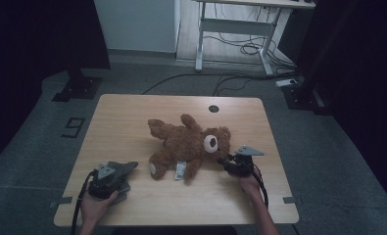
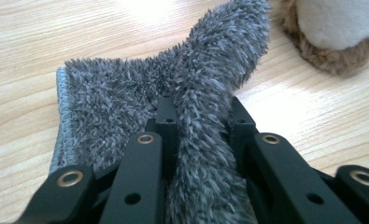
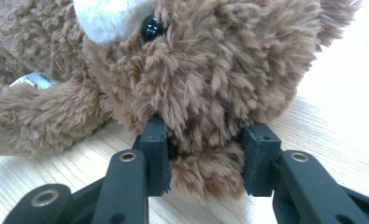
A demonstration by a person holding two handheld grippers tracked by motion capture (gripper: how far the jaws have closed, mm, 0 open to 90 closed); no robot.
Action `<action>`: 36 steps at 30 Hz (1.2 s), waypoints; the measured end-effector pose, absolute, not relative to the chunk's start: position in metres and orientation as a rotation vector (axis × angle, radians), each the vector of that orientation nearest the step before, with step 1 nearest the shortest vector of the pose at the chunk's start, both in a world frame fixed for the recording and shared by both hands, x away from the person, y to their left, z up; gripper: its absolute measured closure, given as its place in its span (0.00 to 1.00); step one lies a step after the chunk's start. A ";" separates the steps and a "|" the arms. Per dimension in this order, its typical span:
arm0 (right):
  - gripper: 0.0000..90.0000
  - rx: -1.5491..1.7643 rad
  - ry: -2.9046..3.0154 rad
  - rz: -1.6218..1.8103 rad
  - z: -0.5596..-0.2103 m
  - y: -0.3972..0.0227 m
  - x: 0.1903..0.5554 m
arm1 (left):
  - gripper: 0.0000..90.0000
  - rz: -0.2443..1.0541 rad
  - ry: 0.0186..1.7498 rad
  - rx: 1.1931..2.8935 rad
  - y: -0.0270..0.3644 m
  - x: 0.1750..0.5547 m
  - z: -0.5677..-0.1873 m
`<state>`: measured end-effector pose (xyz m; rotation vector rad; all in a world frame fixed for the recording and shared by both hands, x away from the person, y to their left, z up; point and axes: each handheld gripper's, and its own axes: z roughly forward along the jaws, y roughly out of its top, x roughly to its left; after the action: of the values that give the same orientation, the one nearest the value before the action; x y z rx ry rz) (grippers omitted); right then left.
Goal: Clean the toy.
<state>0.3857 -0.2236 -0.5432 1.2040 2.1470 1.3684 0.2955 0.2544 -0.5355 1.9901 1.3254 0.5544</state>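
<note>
Teddy bear (image 1: pixel 188 144) blocks table (image 1: pixel 132 112) centre; far edge free

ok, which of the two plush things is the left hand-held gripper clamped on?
The grey cloth, pinched in a fold by the left hand-held gripper. The brown teddy is in the right one.

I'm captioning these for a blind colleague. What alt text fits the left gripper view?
The left gripper has its two black jaws closed on a raised fold of a fluffy grey cloth lying on a light wooden table. A brown teddy bear's white-soled paw sits at the top right.
</note>
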 end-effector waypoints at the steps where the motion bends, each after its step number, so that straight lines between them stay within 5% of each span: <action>1: 0.66 1.204 2.147 1.368 -0.543 -0.224 0.386 | 0.81 0.555 1.321 1.985 0.254 0.295 -0.535; 18: 0.66 1.204 2.146 1.371 -0.544 -0.224 0.386 | 0.81 0.528 1.238 1.883 0.247 0.291 -0.513; 36: 0.66 1.209 2.143 1.375 -0.544 -0.224 0.385 | 0.81 0.493 1.067 1.918 0.184 0.324 -0.482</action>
<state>0.3855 -0.2239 -0.5440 1.2095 2.1430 1.3753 0.3237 0.1837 -0.4816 1.9175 1.0671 0.4929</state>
